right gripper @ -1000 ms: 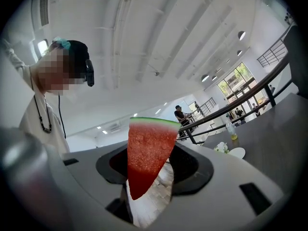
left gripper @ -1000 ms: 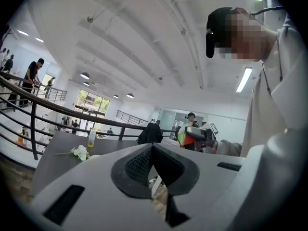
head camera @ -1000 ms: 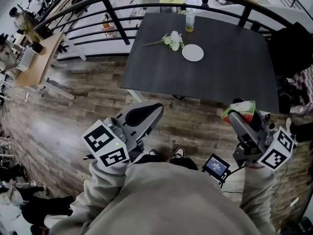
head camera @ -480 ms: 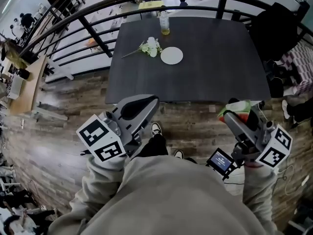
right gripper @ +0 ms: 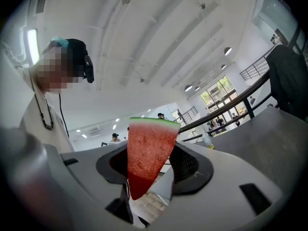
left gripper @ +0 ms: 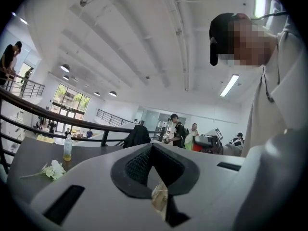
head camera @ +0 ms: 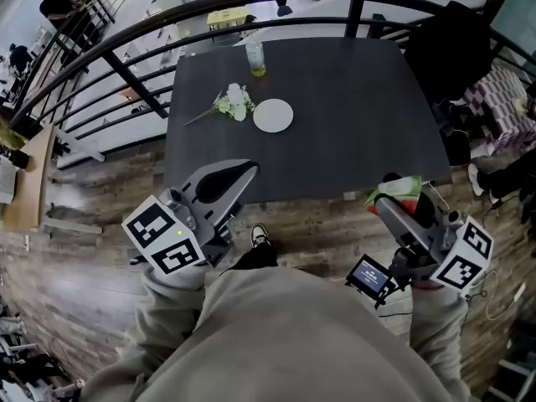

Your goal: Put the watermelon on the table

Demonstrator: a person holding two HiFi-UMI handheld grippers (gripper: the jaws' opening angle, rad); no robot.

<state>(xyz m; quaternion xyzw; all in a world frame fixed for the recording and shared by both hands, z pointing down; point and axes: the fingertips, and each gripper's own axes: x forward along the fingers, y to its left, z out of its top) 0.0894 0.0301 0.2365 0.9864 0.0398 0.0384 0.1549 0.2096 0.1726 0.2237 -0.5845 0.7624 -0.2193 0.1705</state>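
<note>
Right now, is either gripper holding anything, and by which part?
The right gripper holds the watermelon slice, jaws pressed on its flat red sides, green rind standing clear. The left gripper is shut and empty.

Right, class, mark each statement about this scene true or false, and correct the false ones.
The right gripper holds a watermelon slice. True.
The watermelon slice lies on the table. False: it is in the right gripper, not on the table.
The plate is empty. True.
The left gripper holds the bottle. False: the bottle stands on the table, and the left gripper is empty.
</note>
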